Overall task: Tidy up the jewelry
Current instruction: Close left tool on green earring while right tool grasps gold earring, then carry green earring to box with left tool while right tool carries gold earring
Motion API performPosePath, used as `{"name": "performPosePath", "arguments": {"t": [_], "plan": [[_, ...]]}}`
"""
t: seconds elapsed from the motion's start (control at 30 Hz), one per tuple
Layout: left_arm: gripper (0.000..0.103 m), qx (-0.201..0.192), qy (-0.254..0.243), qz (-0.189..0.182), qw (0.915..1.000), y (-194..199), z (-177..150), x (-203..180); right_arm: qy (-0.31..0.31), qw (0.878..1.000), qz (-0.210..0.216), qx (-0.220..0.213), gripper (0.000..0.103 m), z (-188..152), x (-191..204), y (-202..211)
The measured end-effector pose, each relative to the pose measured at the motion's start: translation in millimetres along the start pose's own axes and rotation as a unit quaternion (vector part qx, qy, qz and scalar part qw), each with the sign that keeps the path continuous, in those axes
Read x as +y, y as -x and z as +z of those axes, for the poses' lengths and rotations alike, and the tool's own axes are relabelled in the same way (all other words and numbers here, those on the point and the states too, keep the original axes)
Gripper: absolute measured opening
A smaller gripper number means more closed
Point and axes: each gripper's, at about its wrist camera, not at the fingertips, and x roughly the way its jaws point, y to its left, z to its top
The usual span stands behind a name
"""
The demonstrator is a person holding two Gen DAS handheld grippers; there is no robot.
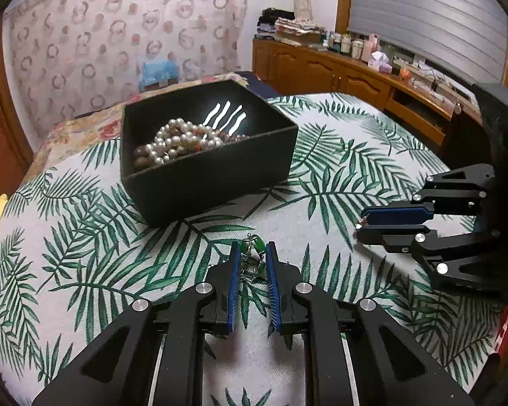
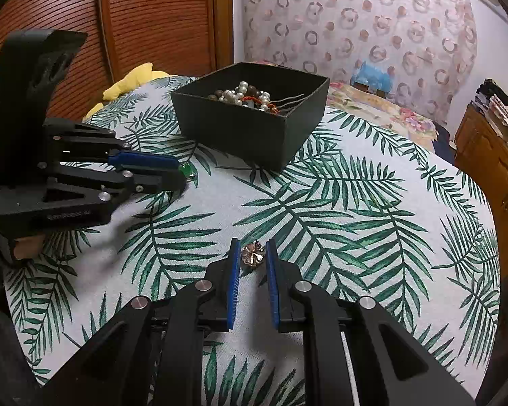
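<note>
Left gripper (image 1: pixel 252 253) low over the leaf-print cloth (image 1: pixel 338 169), jaws part open, straddling a green bead piece (image 1: pixel 254 252); grip unclear. Black box (image 1: pixel 206 169) of pearls (image 1: pixel 172 142) sits beyond. Right gripper (image 2: pixel 253 253) level, part open around a bronze flower charm (image 2: pixel 253 254), contact uncertain.

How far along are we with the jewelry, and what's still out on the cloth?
Done: pearl and bead strands and a hairpin already lie in the black box. In hand: the left hand-held gripper straddles a green bead piece, and the right hand-held gripper straddles a small bronze flower piece; both jaws are open, with nothing lifted. Left: grasp both and drop them in the box.
</note>
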Motion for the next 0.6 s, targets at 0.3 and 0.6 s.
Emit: {"name": "performPosePath", "arguments": {"t": [0.3, 0.6], "plan": [[0.014, -0.039, 0.001, 0.002, 0.9992, 29, 14, -1, 0.000, 1.000, 0.000, -0.018, 0.017, 11, 1, 10], [0.014, -0.076, 0.007, 0.013, 0.9970, 55, 41, 9, 0.000, 0.999, 0.001, -0.054, 0.017, 49, 0, 24]]}}
